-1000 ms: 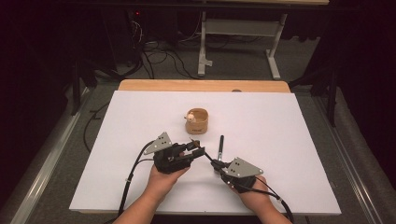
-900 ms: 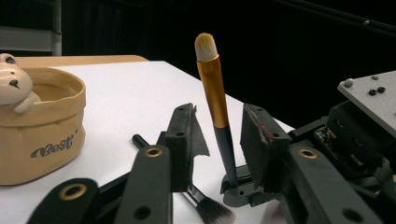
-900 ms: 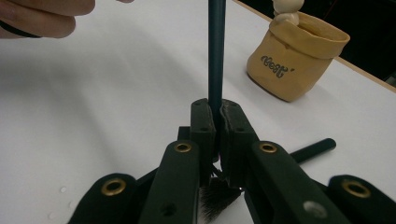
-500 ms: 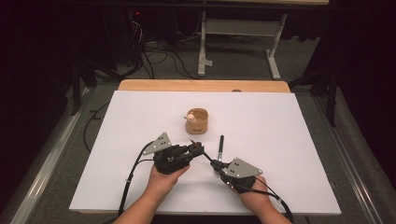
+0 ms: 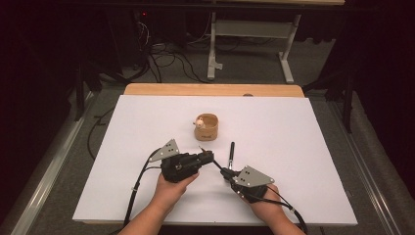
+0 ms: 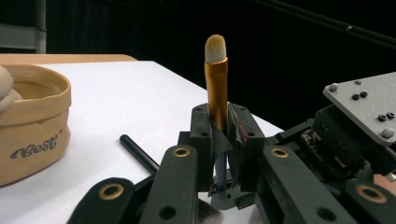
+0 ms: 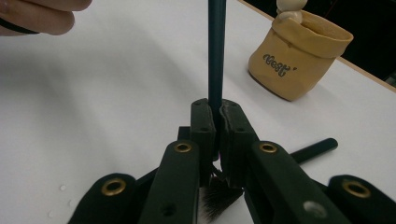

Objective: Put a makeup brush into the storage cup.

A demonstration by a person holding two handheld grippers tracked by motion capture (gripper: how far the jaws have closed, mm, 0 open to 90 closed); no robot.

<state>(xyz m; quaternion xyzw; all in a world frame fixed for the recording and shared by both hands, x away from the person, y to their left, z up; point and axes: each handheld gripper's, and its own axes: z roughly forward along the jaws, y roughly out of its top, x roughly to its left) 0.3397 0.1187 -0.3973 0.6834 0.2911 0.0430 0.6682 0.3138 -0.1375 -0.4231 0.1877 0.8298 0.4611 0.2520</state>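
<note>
Standing upright: gold-ferruled brush (image 6: 216,88), pale rounded tip.

Gold-ferruled brush (image 6: 217,88); tan pouch (image 5: 206,127); white table (image 5: 293,142)

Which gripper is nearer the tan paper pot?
Left. The left gripper sits just below the tan paper pot, while the right gripper lies lower and further right.

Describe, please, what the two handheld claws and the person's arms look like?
Both the left claw and the right claw are black, each topped by a grey three-cornered plate with dark screws and trailing a black cable. Brass-coloured rivets dot the jaw links. The forearms are bare, with no sleeves in view.
</note>
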